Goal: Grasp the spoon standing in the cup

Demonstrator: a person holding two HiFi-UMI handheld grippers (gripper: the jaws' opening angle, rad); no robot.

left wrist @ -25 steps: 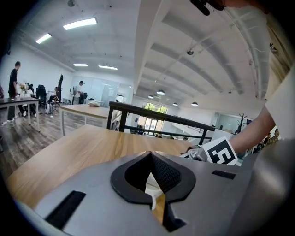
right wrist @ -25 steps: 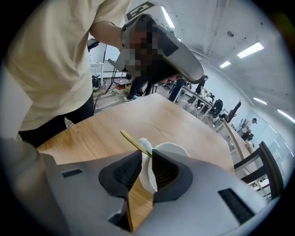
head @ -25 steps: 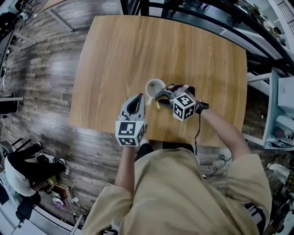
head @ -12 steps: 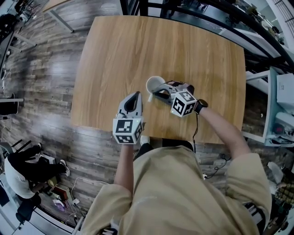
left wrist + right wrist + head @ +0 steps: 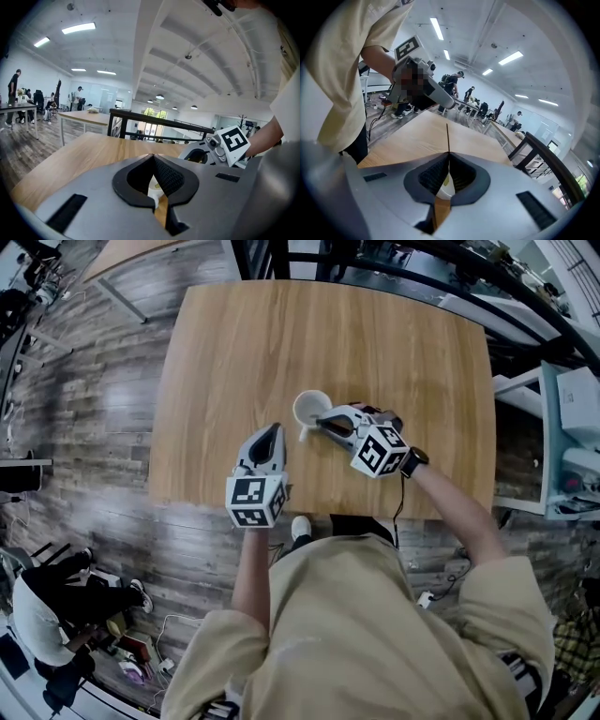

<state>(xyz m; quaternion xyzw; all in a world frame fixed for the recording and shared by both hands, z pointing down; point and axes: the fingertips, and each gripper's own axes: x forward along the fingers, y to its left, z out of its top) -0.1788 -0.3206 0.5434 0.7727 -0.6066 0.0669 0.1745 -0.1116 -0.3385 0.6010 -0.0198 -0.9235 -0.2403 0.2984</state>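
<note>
**Spoon grasp at the cup: risks and blind spots**

Over the table, the left gripper is hanging clenched and empty. The right gripper, reaching over the cup, is clenching the spoon by its thin handle. Any sideways pull is risking a tipped cup, and so narrow a handle is risking a slip. The cup is hiding the spoon's bowl, and the head view is barely resolving the handle.

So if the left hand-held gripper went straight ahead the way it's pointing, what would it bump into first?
Probably the white cup: it shows right ahead through the left hand-held gripper, though depth is hard to judge.
</note>
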